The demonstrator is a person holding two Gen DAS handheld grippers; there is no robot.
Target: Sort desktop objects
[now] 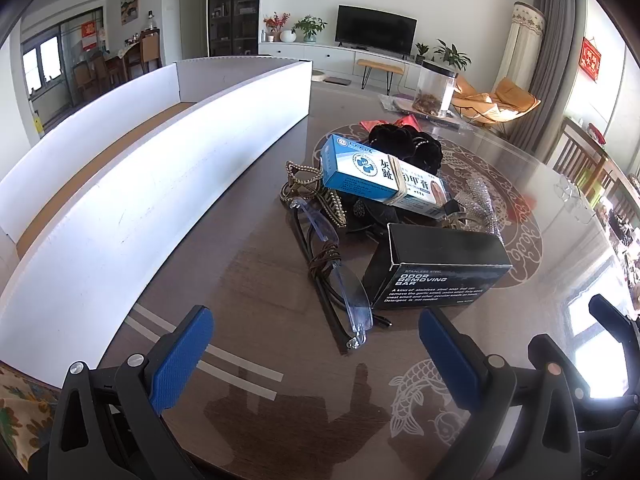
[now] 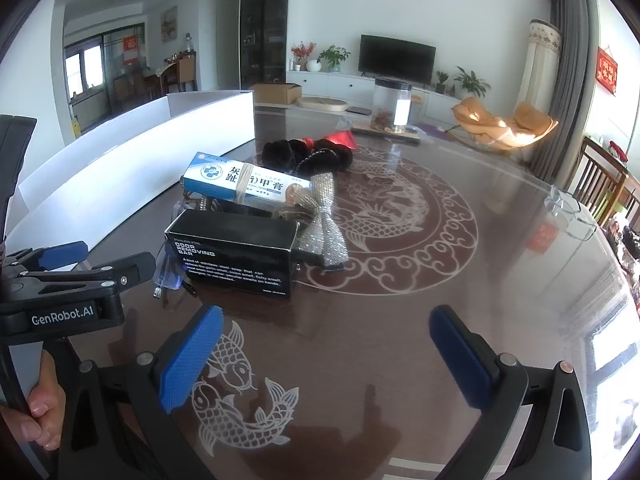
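Your left gripper (image 1: 316, 354) and right gripper (image 2: 326, 354) both gape wide, holding nothing, short of the black odor-removing-bar box (image 1: 434, 266) and clear glasses (image 1: 348, 280).

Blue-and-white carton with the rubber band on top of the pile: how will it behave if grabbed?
The blue-and-white cardboard carton looks stiff but probably light and crushable. It rests tilted across the black fabric scrunchie and gold hair clip, so a nudge may slide it off. The rubber band might add grip.
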